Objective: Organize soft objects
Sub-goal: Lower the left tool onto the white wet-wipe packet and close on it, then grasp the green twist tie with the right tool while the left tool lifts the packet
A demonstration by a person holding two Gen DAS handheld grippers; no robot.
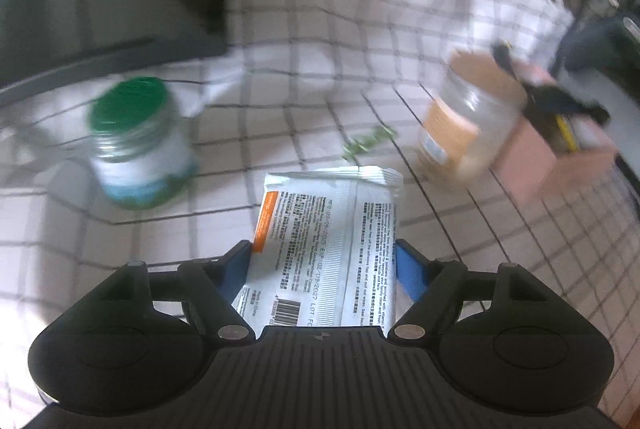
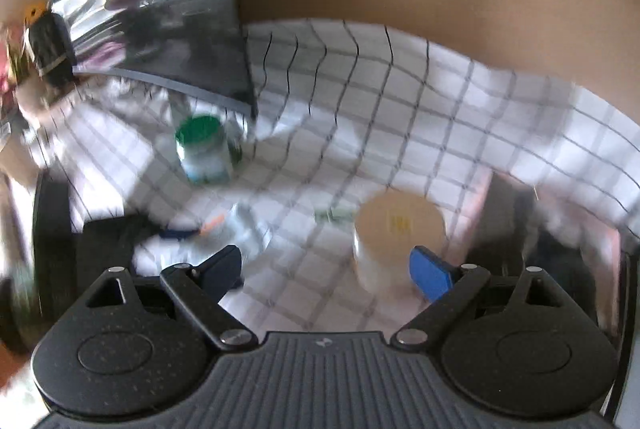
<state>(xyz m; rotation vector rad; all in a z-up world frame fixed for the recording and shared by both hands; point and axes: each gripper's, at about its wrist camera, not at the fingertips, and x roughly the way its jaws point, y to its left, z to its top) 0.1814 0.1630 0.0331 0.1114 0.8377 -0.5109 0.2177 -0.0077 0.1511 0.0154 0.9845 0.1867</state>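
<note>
The left gripper [image 1: 324,261] has its jaws clenched on a white printed packet [image 1: 326,229], held above the checked cloth [image 1: 360,29] between a green-lidded jar [image 1: 136,145] and a tan-lidded jar [image 1: 468,125]. The right gripper [image 2: 326,267] hangs with jaws spread and nothing between them, the tan-lidded jar [image 2: 394,241] just ahead.

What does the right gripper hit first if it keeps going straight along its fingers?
Probably the tan-lidded jar: it stands just beyond the open right gripper, slightly toward the blue-padded finger. Motion blur leaves depth unclear; the checked cloth lies beyond.
</note>
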